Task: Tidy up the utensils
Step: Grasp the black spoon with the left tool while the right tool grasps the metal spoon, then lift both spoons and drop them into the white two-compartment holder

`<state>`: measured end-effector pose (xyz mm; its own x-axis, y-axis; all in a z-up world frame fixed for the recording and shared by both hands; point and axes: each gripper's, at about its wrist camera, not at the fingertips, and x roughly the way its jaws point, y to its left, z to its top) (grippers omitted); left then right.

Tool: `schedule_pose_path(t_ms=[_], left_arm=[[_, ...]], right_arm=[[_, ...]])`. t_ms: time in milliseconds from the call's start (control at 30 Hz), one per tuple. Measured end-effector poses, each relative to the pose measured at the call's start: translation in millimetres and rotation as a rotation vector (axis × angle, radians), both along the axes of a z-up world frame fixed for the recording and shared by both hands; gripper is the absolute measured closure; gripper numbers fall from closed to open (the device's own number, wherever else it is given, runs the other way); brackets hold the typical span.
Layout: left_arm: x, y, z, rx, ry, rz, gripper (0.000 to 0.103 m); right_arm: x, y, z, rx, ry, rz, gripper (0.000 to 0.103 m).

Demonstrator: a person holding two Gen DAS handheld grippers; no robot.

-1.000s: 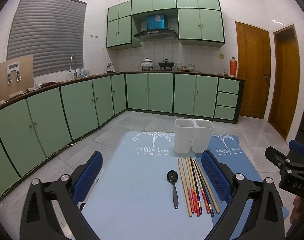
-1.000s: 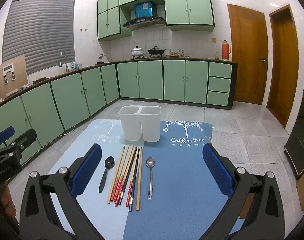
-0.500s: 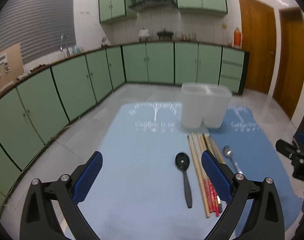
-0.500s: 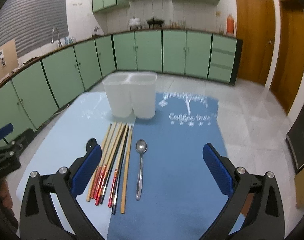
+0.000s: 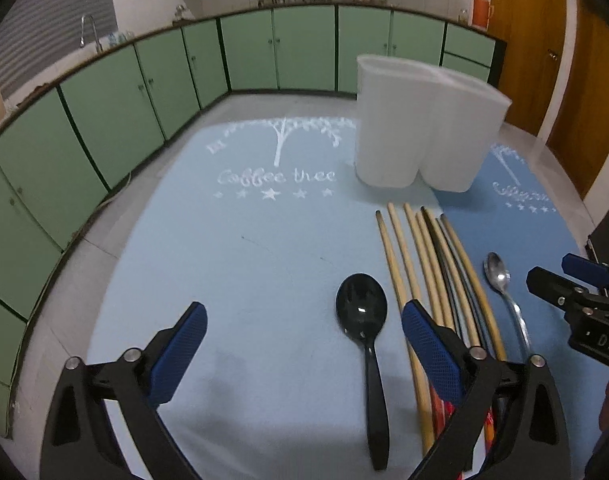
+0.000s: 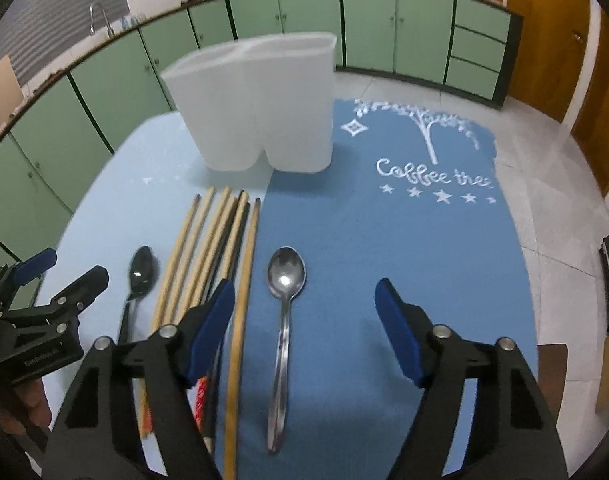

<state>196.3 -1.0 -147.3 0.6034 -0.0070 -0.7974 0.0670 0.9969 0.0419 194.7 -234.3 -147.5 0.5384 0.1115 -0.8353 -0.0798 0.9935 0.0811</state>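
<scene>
Hovering spread and empty, right gripper (image 6: 304,320) straddles the metal spoon (image 6: 282,344), handle running toward it, on the dark mat (image 6: 384,240); left gripper (image 5: 300,344), likewise spread, sits beside the black spoon (image 5: 364,340).

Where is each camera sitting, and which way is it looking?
Left wrist view: rides on the left claw, open, looking forward and down over the pale blue mat at the black plastic spoon; the right claw shows at the right edge.
Right wrist view: rides on the right claw, open, looking down over the shiny metal spoon; the left claw shows at the left edge.
Both show the white two-part plastic holder and the bundle of wooden chopsticks.
</scene>
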Motion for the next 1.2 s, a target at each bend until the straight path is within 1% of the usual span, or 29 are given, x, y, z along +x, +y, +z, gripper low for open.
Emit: schedule_pose_path(t_ms=[133,333,500,600,733,767,833,867,933,967,1033,1067,1100,1133,1167,1200], left_arm=[[19,-3,-13,-0.008,0.033,0.004,0.01],[30,-9,-25,-0.009,0.058,-0.004,0.01],[35,-9,-36,-0.01,0.083,-0.004,0.01],[36,-9,-41,-0.025,0.102,-0.004,0.01],[38,-9,-45,-0.031,0.106,0.0,0.01],[39,-8,-45,-0.034,0.104,0.001,0.011],[41,-8,-44,-0.038,0.1,-0.004,0.018],[42,-8,-44,-0.041,0.098,-0.006,0.02],[42,-10,-43,-0.049,0.098,-0.016,0.029],[41,-11,-42,-0.05,0.099,-0.022,0.031],[40,-12,-41,-0.056,0.098,-0.03,0.043],[39,-13,-40,-0.06,0.096,-0.033,0.046],[37,-13,-39,-0.066,0.094,-0.035,0.055],[36,-12,-38,-0.078,0.092,-0.039,0.065],[35,-10,-37,-0.097,0.093,-0.045,0.068],[34,-9,-37,-0.112,0.092,-0.046,0.068]], right_arm=[[13,5,-11,-0.002,0.037,0.012,0.043],[27,10,-28,-0.013,0.085,0.018,0.053],[29,14,-31,-0.043,0.072,0.022,0.054],[29,17,-32,-0.06,0.063,0.02,0.056],[26,21,-32,-0.066,0.055,0.023,0.063],[27,20,-32,-0.065,0.055,0.025,0.068],[27,19,-31,-0.059,0.057,0.026,0.075],[28,18,-32,-0.054,0.058,0.027,0.075],[29,17,-32,-0.051,0.058,0.03,0.076],[28,16,-32,-0.049,0.058,0.03,0.076],[28,15,-31,-0.038,0.056,0.028,0.076],[27,12,-30,-0.022,0.051,0.025,0.076],[25,11,-28,-0.015,0.046,0.022,0.076],[24,10,-27,-0.012,0.04,0.019,0.076],[22,8,-24,-0.007,0.027,0.017,0.076],[20,6,-21,-0.001,0.012,0.018,0.076]])
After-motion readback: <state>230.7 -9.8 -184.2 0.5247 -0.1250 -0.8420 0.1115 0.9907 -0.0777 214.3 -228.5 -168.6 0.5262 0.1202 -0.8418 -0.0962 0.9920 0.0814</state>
